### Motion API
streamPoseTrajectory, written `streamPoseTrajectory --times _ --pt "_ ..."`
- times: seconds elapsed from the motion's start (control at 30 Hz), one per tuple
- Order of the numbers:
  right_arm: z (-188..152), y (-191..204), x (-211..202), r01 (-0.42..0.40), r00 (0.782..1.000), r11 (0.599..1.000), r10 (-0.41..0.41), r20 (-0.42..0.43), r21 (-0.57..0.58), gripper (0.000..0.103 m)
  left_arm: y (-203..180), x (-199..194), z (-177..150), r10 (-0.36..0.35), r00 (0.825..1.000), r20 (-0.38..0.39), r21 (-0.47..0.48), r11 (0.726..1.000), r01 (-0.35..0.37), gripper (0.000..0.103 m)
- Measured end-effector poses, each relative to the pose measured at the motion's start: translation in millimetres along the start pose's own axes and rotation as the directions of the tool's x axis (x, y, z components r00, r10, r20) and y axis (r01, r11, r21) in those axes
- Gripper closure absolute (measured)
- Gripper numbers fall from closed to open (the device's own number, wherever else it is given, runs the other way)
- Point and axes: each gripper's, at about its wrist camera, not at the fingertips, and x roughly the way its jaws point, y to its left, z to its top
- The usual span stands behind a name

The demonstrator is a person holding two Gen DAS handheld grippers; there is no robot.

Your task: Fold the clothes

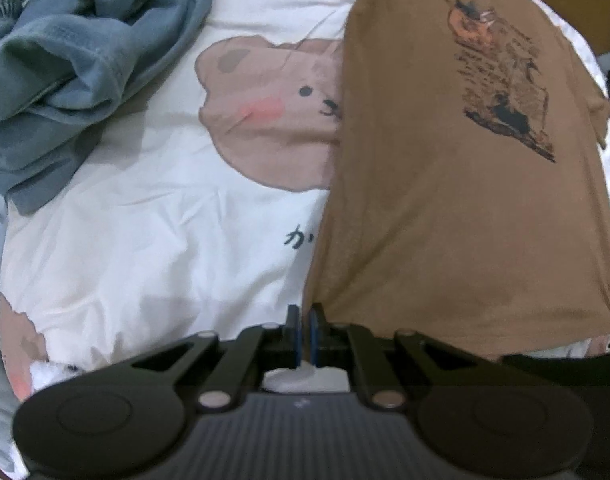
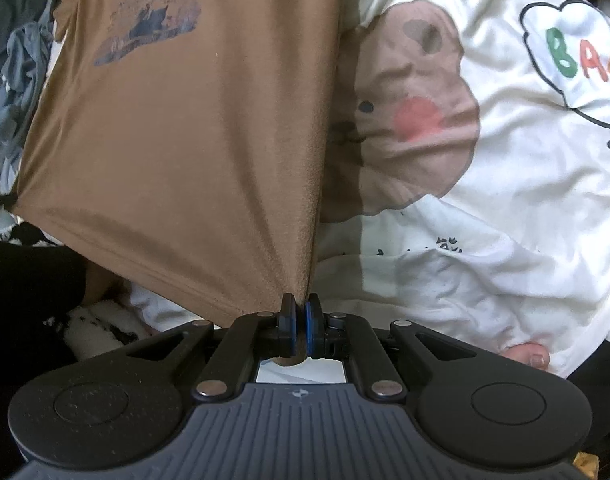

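Note:
A brown t-shirt (image 1: pixel 457 208) with a dark printed graphic is stretched above a white bedsheet with bear prints (image 1: pixel 153 240). My left gripper (image 1: pixel 305 312) is shut on the shirt's lower left hem corner. My right gripper (image 2: pixel 301 304) is shut on the opposite hem corner of the same brown t-shirt (image 2: pixel 185 140), the cloth fanning out taut from the pads. The shirt's upper part runs away from both cameras, print side up.
A crumpled grey-blue garment (image 1: pixel 85 60) lies at the upper left of the left wrist view; it also shows at the left edge of the right wrist view (image 2: pixel 21 80). The bear-print sheet (image 2: pixel 485 200) spreads right. A bare toe (image 2: pixel 531 354) shows at lower right.

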Motion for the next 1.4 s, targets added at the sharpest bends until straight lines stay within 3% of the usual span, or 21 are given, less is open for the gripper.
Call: streamPoseTrajectory --times 0.17,0.47,0.67,0.8,0.87,1.0,1.1,1.4 --pt "4.3 -4.9 13.1 0.028 1.000 0.999 -0.029 0.002 0.015 0.101 -0.7 30.9 8.6 0.033 0.999 -0.031 0.013 0.999 -0.032 0.099" --pt "-3.0 -33.4 79.0 0.195 0.979 0.978 -0.191 -0.064 0.069 0.099 -18.6 77.8 9.7 0.117 0.989 -0.093 0.091 0.990 -0.109 0.098" --pt "-5.8 -39.1 61.7 0.114 0.993 0.989 -0.111 -0.038 0.098 0.095 -25.4 63.6 12.0 0.149 0.984 -0.093 0.108 0.984 -0.139 0.087" --pt "-2.4 -43.9 39.2 0.078 0.996 0.988 -0.084 0.038 0.135 0.080 -27.1 38.0 17.9 0.151 0.987 -0.047 0.097 0.985 -0.146 0.084" --pt "0.0 -45.6 29.3 0.070 0.994 0.987 -0.082 0.078 0.145 0.064 -26.5 25.4 23.6 0.151 0.988 -0.018 0.085 0.985 -0.149 0.071" --pt "6.8 -47.9 11.5 0.063 0.985 0.985 -0.087 0.147 0.164 0.063 -20.8 6.4 39.8 0.151 0.987 0.051 0.035 0.988 -0.153 0.066" --pt "8.9 -50.6 2.3 0.073 0.973 0.982 -0.108 0.204 0.172 0.063 -13.6 -6.6 57.0 0.158 0.982 0.105 -0.018 0.987 -0.158 0.052" --pt "34.6 -69.3 -40.9 0.102 0.916 0.958 -0.195 0.350 0.269 0.062 12.5 -3.3 128.7 0.192 0.947 0.257 -0.083 0.981 -0.177 0.052"
